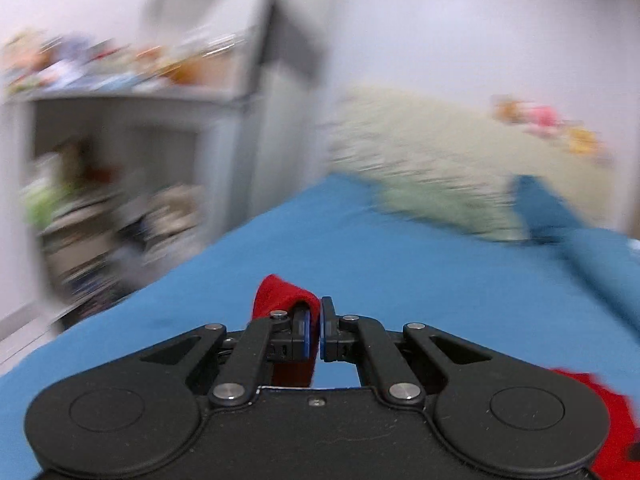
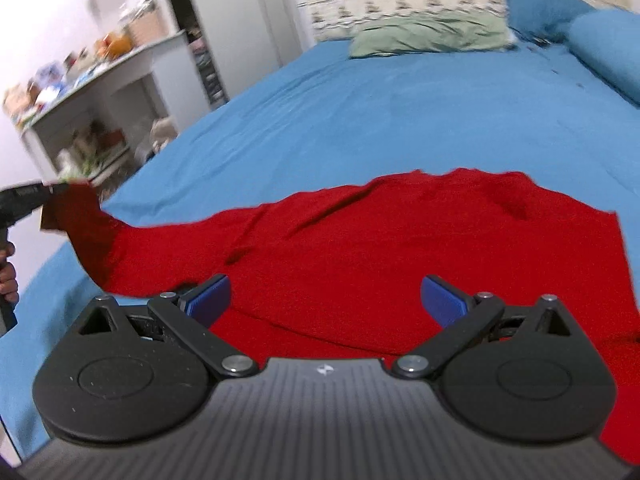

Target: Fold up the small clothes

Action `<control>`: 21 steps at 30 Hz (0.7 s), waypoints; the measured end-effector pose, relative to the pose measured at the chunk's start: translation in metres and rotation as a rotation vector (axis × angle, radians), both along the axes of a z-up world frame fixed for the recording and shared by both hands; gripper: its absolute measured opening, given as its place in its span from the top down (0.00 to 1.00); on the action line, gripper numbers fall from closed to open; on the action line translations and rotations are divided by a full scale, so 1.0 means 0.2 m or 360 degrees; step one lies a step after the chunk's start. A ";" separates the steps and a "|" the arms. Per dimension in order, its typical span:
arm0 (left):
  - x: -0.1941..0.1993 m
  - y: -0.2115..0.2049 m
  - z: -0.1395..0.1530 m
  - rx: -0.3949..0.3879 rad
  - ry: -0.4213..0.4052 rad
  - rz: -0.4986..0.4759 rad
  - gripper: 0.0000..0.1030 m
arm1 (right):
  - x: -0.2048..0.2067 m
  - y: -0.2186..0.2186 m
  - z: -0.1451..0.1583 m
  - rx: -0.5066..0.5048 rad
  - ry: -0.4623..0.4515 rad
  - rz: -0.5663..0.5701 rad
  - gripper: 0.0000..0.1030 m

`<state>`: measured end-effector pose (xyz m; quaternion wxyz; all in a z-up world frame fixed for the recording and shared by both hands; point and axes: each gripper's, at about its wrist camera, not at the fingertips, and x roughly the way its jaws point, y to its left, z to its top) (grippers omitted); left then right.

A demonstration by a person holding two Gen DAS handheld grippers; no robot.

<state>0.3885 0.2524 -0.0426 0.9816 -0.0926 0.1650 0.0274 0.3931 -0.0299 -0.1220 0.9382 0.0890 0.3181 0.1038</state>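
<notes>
Right wrist view: the red garment [image 2: 400, 248] lies spread on the blue bed [image 2: 360, 112] near its left edge. The left gripper [image 1: 315, 330] is clamped on one lifted corner; the right gripper [image 2: 325, 300] hovers, jaws apart. A thin pinch could slip, dropping the fold.

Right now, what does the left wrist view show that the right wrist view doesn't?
Left wrist only: the left tool close up, its blue pads nearly together, pinching a fold of the red garment; also the blurred toys against the far wall.

Right wrist only: the right tool wide open, hovering over the garment's main spread, and the pinched corner lifted off the blue bed sheet at the left edge.

Both: the red garment, blue sheet, green pillow and cluttered shelf.
</notes>
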 end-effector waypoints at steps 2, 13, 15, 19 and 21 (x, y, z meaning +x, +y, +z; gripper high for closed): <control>0.03 -0.25 0.09 0.0043 -0.0032 -0.0161 0.97 | -0.04 -0.09 0.05 0.0024 -0.0010 -0.0048 0.00; 0.18 -1.45 -0.46 0.0139 0.0481 -0.0683 0.96 | -0.23 -0.63 0.15 -0.0010 -0.0030 -0.0330 0.00; 0.15 -1.52 -0.61 0.0152 0.0569 -0.0687 0.96 | -0.24 -0.72 0.10 -0.0008 0.0025 -0.0342 0.00; 0.09 -1.54 -0.69 0.0217 0.0573 -0.0713 0.92 | -0.24 -0.79 0.00 -0.0024 0.0087 -0.0332 0.00; 0.08 -1.52 -0.66 0.0197 0.0597 -0.0718 0.68 | -0.23 -0.79 -0.03 -0.0019 0.0101 -0.0304 0.00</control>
